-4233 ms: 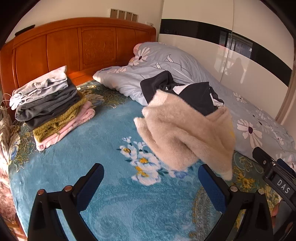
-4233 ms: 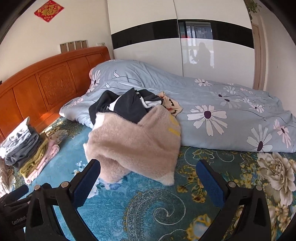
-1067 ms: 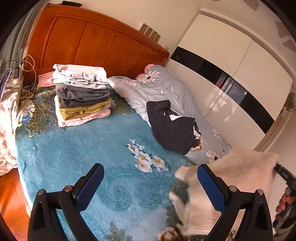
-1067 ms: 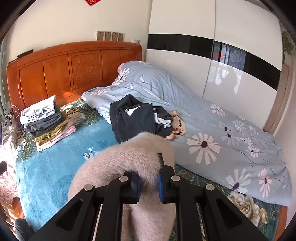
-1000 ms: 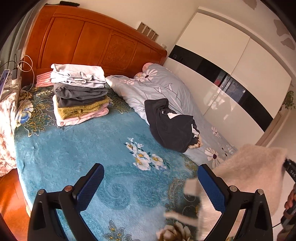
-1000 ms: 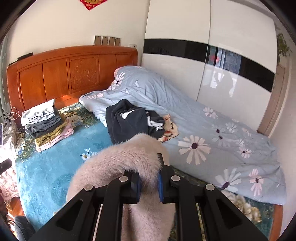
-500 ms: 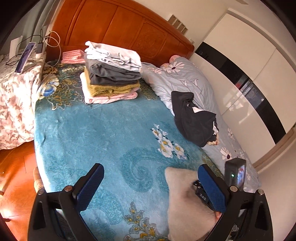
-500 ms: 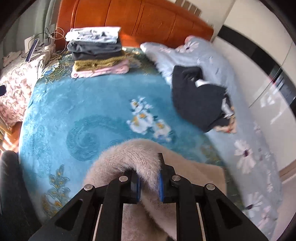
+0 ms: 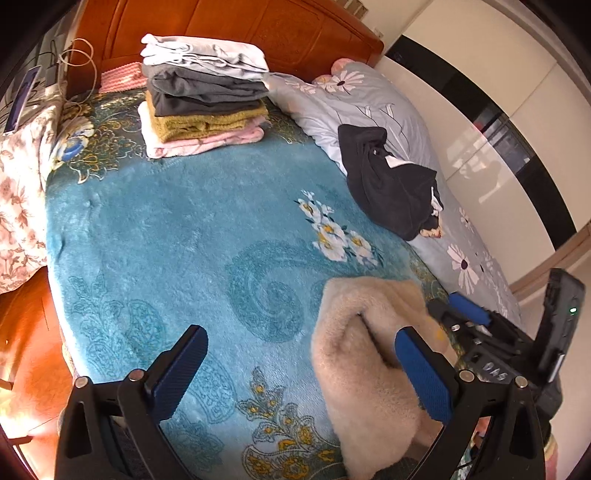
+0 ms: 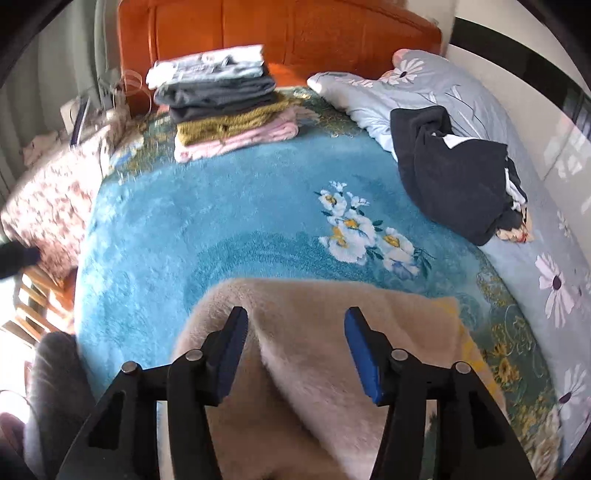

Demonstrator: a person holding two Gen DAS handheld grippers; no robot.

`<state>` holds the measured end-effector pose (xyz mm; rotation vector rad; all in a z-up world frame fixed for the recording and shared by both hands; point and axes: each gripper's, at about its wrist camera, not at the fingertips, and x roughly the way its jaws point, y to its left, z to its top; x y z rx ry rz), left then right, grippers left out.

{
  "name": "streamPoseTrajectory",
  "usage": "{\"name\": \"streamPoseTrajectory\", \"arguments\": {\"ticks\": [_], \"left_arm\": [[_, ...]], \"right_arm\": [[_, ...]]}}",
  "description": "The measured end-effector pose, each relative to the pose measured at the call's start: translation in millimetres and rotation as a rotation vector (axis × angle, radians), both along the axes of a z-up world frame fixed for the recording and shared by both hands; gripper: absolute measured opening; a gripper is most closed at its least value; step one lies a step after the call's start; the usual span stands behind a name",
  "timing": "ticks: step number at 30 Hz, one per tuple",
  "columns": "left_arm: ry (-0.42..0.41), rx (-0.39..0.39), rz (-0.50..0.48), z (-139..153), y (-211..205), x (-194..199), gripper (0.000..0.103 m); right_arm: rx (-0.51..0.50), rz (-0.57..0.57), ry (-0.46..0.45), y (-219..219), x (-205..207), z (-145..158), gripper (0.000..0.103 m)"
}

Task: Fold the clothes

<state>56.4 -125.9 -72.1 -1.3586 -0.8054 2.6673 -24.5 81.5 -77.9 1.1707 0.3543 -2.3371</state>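
Note:
A fluffy beige garment (image 10: pixel 332 332) lies on the blue floral blanket (image 10: pixel 221 221) at the near edge of the bed; it also shows in the left wrist view (image 9: pixel 365 354). My right gripper (image 10: pixel 295 336) is open just above it, a raised fold of the fabric between its blue pads, not pinched. My left gripper (image 9: pixel 301 362) is open and empty, its right finger (image 9: pixel 421 373) over the garment. The right gripper also shows in the left wrist view (image 9: pixel 465 314).
A stack of folded clothes (image 9: pixel 203 96) sits near the wooden headboard (image 9: pixel 258 33). A crumpled black garment (image 9: pixel 388 184) lies on the grey flowered duvet (image 9: pixel 369 99). A floral cloth (image 9: pixel 18 192) covers the left bedside. The wardrobe (image 9: pixel 498 110) stands at the right.
My right gripper carried the beige garment from the pile to the near edge of the bed, lowered it onto the blanket and opened. The left gripper stayed open and tilted down.

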Motion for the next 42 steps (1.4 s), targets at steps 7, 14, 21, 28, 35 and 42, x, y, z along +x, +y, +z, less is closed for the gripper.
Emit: {"name": "streamPoseTrajectory", "arguments": {"ticks": [7, 14, 21, 28, 35, 42], "left_arm": [[0.026, -0.122, -0.284, 7.3, 92.1, -8.9, 0.103], [-0.023, -0.431, -0.529, -21.5, 184.0, -13.0, 0.102], [-0.095, -0.564, -0.481, -43.3, 175.4, -18.1, 0.05], [-0.179, -0.502, -0.385, -70.0, 136.8, -18.6, 0.017], [-0.288, -0.43, -0.21, -107.8, 70.9, -20.4, 0.016], [-0.194, -0.306, -0.219, -70.6, 72.8, -1.9, 0.017]], "right_arm": [[-0.14, -0.301, 0.032, 112.5, 5.6, 25.9, 0.074], [-0.211, -0.519, -0.125, 190.4, 24.1, -20.1, 0.074], [-0.234, -0.566, -0.127, 216.1, 33.3, -23.6, 0.074], [-0.278, -0.55, -0.165, 210.7, 27.6, -33.7, 0.074], [-0.283, -0.519, -0.2, 198.5, 30.1, -44.9, 0.074], [-0.29, -0.442, -0.246, 171.5, 28.0, -56.9, 0.074]]}}
